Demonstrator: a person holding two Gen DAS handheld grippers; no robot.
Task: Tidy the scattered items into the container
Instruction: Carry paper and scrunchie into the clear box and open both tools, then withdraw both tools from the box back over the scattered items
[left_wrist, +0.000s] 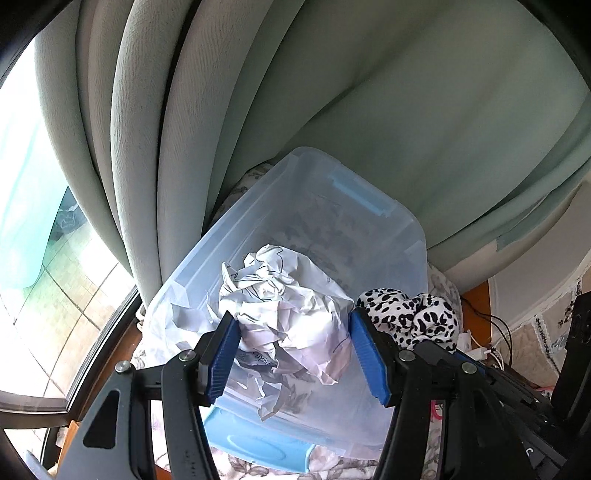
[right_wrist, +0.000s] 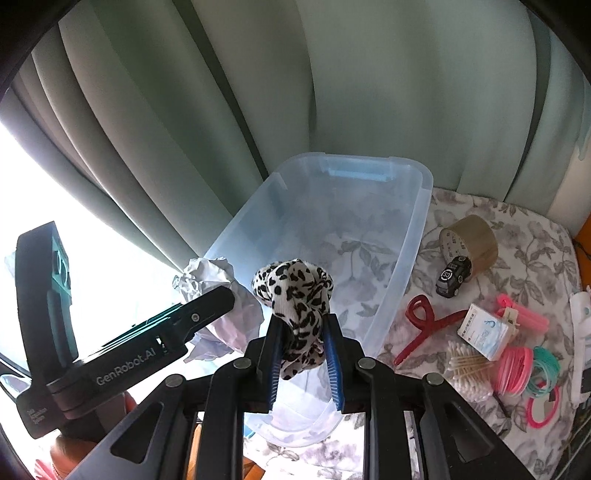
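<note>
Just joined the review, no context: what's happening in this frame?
A person is tidying loose items into a clear plastic bin with two handheld grippers. The left gripper holds a crumpled paper ball over the bin's near end. The right gripper is shut on a leopard-print scrunchie, also above the bin. The bin looks empty so far. Still out on the floral cloth: a tape roll, toy car, red hair claw, cotton swabs and hair ties.

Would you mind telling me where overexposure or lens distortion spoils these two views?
Left wrist view: the window at left is washed out, and the grey-green curtain folds bow from the fisheye. Right wrist view: daylight at left blows out to pure white, while the clear plastic storage bin and the leopard-print fabric scrunchie stay sharp.
</note>
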